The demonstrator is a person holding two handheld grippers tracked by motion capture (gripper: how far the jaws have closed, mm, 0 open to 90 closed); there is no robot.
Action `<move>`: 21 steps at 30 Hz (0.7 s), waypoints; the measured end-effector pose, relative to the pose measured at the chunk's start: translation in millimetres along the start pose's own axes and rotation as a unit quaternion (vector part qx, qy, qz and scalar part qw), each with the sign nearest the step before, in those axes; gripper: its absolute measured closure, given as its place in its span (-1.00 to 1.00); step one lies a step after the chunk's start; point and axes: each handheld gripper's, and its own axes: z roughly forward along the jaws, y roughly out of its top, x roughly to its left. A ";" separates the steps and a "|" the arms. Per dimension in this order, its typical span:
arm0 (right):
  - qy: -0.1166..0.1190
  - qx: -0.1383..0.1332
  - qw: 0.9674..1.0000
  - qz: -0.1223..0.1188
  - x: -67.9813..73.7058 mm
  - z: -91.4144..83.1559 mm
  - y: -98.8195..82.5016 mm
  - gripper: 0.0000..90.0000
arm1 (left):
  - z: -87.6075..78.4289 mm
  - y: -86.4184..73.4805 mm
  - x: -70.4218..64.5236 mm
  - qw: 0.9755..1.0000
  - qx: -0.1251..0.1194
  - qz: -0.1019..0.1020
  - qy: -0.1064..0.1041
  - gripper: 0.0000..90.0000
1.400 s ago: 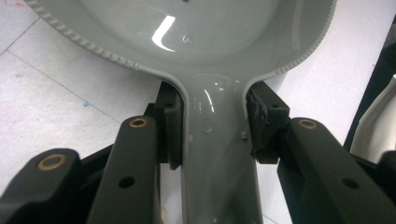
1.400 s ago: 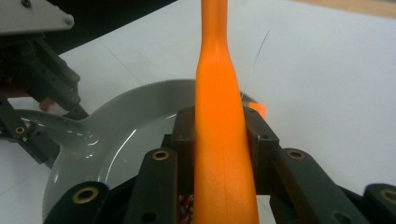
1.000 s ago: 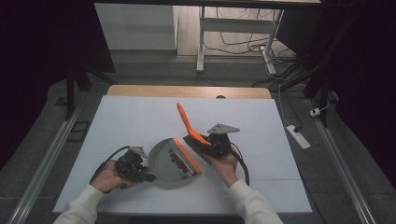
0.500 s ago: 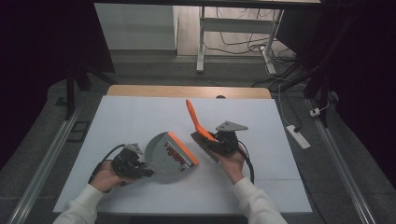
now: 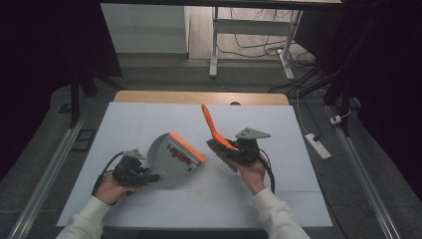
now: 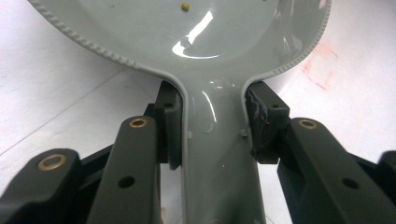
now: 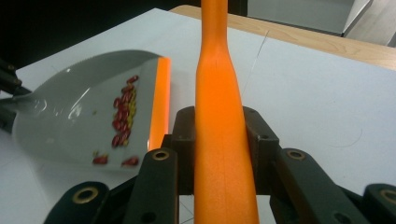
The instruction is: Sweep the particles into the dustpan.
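Left tongs: left gripper (image 5: 149,175) is held in the person's left hand (image 5: 110,187) at the near left of the table, jaws clamped on the grey handle of the dustpan (image 5: 175,157); in the left gripper view the pads (image 6: 171,125) press both sides of that handle (image 6: 215,154).
Right tongs: right gripper (image 5: 234,149) is held in the right hand (image 5: 253,172) near the table's middle, jaws closed on the orange handle of the brush (image 5: 214,129); in the right gripper view the handle (image 7: 220,126) runs up between the pads.
Dustpan: grey with an orange lip (image 7: 160,100), raised and tilted just left of the brush; red and yellowish bits (image 7: 122,116) lie inside it, and one small yellow bit (image 6: 186,6) shows in the left gripper view.
Brush: dark bristles (image 5: 221,155) point down to the left, close to the dustpan's lip; handle slants up and away from the person.
Surface: white sheet (image 5: 278,189) over a table with a wooden far edge (image 5: 199,97); faint pink smears (image 6: 322,70) mark the sheet beside the dustpan.
Room: dark on both sides, grey floor, a white table frame (image 5: 215,45) at the back with cables (image 5: 259,45) under it, and a white power strip (image 5: 318,145) on the floor to the right.
Writing: none that can be read.
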 end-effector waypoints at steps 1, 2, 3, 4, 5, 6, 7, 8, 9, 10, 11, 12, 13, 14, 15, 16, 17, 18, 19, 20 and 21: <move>0.000 0.000 1.000 -0.002 -0.2 -1.5 0.0 0.56 | -0.7 -0.7 1.2 1.000 -0.002 -0.004 -0.001 0.37; 0.001 0.001 1.000 -0.003 -0.4 -2.5 0.0 0.56 | -1.4 -1.9 2.2 1.000 -0.007 -0.013 -0.002 0.37; 0.003 0.002 1.000 -0.004 -0.7 -4.4 0.0 0.56 | -2.3 -2.8 3.2 1.000 -0.009 -0.016 -0.001 0.37; 0.005 0.003 1.000 -0.006 -0.8 -6.1 0.0 0.56 | -2.7 -3.6 3.4 1.000 -0.014 -0.022 0.001 0.37; 0.007 0.002 1.000 -0.007 -1.1 -7.6 -0.3 0.56 | -3.5 -4.3 3.8 1.000 -0.016 -0.026 0.005 0.37; 0.007 0.004 1.000 -0.008 -1.3 -9.7 -0.5 0.56 | -4.0 -4.8 4.2 0.999 -0.019 -0.031 0.005 0.37; 0.010 0.004 1.000 -0.009 -1.6 -11.6 -0.9 0.56 | -4.2 -5.2 4.6 0.999 -0.020 -0.035 0.005 0.37; 0.009 0.005 1.000 -0.011 -1.9 -13.2 -1.2 0.56 | -4.6 -5.9 4.8 0.999 -0.022 -0.038 0.006 0.37; 0.010 0.006 1.000 -0.012 -2.6 -15.7 -1.8 0.56 | -4.8 -6.4 4.7 0.999 -0.023 -0.040 0.007 0.37; 0.012 0.005 1.000 -0.013 -3.3 -16.9 -2.2 0.56 | -5.1 -7.0 4.1 0.999 -0.025 -0.043 0.009 0.37; 0.011 0.006 1.000 -0.012 -4.3 -18.8 -2.5 0.56 | -5.5 -8.1 3.6 0.998 -0.028 -0.047 0.010 0.37; 0.011 0.006 1.000 -0.011 -5.6 -20.9 -3.0 0.56 | -5.9 -9.0 3.3 0.998 -0.030 -0.049 0.011 0.37; 0.013 0.006 1.000 -0.010 -6.5 -21.8 -3.4 0.56 | -6.5 -10.4 2.7 0.998 -0.032 -0.053 0.011 0.37; 0.013 0.006 1.000 -0.010 -7.8 -23.3 -4.2 0.56 | -6.9 -11.8 2.1 0.998 -0.034 -0.056 0.012 0.37; 0.013 0.007 1.000 -0.009 -8.8 -24.3 -4.8 0.56 | -7.0 -13.4 1.1 0.997 -0.037 -0.060 0.013 0.37; 0.013 0.008 1.000 -0.008 -9.6 -25.2 -5.4 0.56 | -7.1 -14.8 0.3 0.997 -0.038 -0.061 0.014 0.37; 0.013 0.007 1.000 -0.007 -10.6 -26.0 -6.0 0.56 | -7.2 -16.1 -0.4 0.997 -0.038 -0.062 0.013 0.37; 0.012 0.008 1.000 -0.006 -11.2 -26.8 -6.4 0.56 | -7.2 -17.3 -0.9 0.997 -0.038 -0.063 0.013 0.37; 0.014 0.008 1.000 -0.004 -11.6 -27.5 -6.8 0.56 | -7.2 -18.2 -1.6 0.997 -0.037 -0.063 0.013 0.37; 0.014 0.008 1.000 -0.004 -11.9 -28.2 -7.1 0.56 | -7.4 -19.0 -2.3 0.997 -0.038 -0.064 0.013 0.37; 0.015 0.008 1.000 -0.003 -11.8 -28.9 -7.4 0.56 | -7.8 -19.6 -2.7 0.997 -0.040 -0.065 0.013 0.37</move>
